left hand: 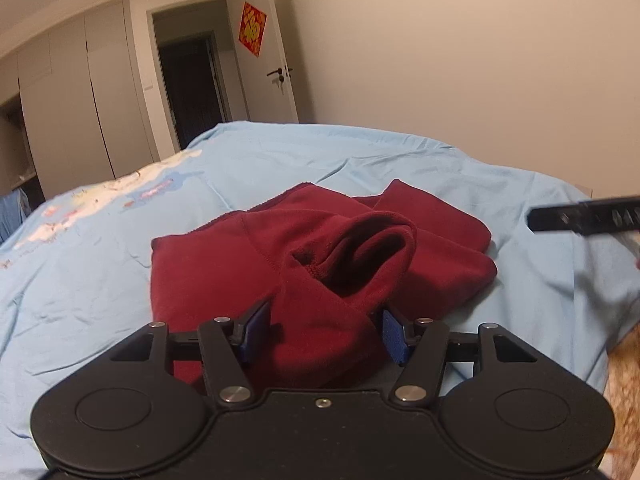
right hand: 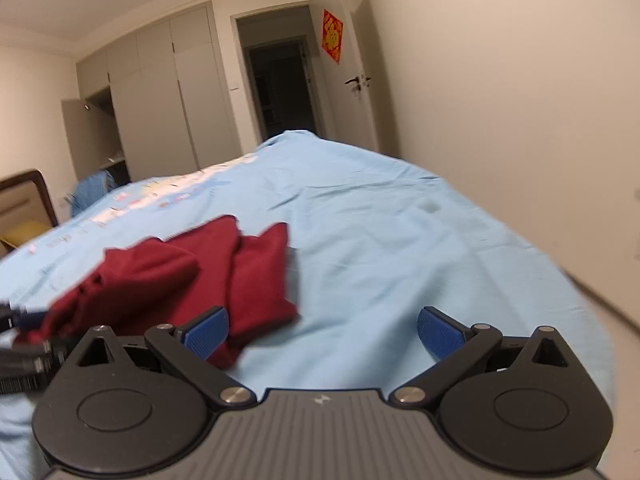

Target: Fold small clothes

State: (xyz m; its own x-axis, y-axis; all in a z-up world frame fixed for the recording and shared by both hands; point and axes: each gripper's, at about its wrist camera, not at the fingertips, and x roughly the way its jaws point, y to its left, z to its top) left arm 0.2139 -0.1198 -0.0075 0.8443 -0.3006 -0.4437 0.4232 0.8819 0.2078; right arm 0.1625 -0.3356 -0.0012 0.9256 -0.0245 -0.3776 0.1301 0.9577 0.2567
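Note:
A dark red fleece garment [left hand: 224,264] lies crumpled on the light blue bedsheet [left hand: 400,160]. One bunched fold rises toward my left gripper [left hand: 325,334], whose blue pads [left hand: 256,332] press on it from both sides. In the right wrist view the same garment [right hand: 160,280] sits left of centre, and its near edge stretches up to the left gripper's black body [right hand: 20,320]. My right gripper [right hand: 322,334] hovers open over bare sheet [right hand: 400,240], just right of the garment, with nothing between its fingers. Its black body [left hand: 584,216] enters the left wrist view from the right.
The bed runs along a beige wall [right hand: 500,100] on the right, with a narrow strip of floor [right hand: 624,312] between them. Beyond the bed stand a white wardrobe [right hand: 160,92], a dark doorway [right hand: 280,88] and a door with a red decoration [right hand: 333,35]. A printed patch [left hand: 132,188] marks the sheet's far left.

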